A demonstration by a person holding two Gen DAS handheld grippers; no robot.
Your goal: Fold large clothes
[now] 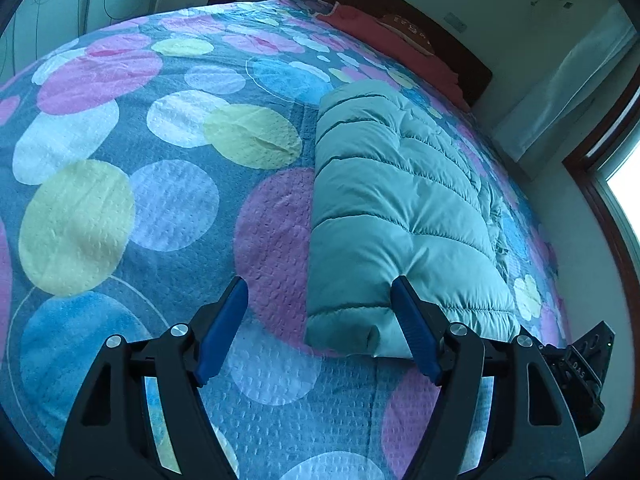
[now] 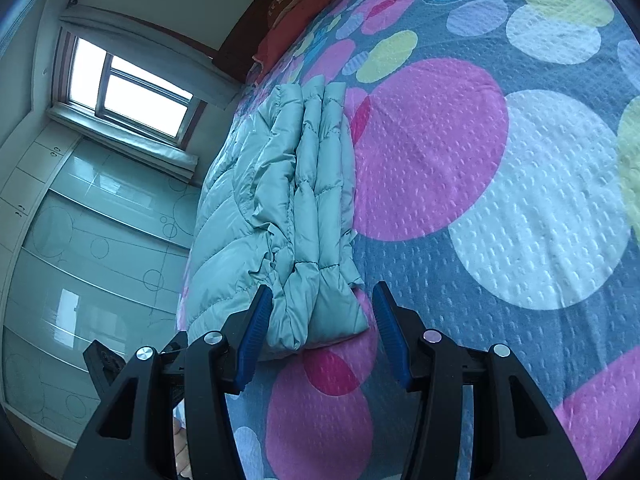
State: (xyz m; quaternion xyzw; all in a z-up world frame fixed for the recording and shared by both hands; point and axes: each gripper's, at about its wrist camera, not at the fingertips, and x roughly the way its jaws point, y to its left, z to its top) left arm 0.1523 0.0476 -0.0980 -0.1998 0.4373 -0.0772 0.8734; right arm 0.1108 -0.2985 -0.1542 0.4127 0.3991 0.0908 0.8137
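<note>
Near the bed's window-side edge, on the spotted bedspread (image 1: 160, 208), lies the teal puffer jacket (image 1: 392, 208), folded into a long pad whose long axis runs from me toward the headboard (image 1: 440, 40). It looks light, soft, springy and slick, so I'd pinch its stacked near-end hems. My left gripper (image 1: 320, 328) and right gripper (image 2: 322, 336) gape wide, holding nothing.

A home bedroom: a bed (image 1: 140, 152) under a circle-patterned cover, pillows (image 1: 404, 32) at its headboard, a curtained window (image 2: 128, 96) beside it
</note>
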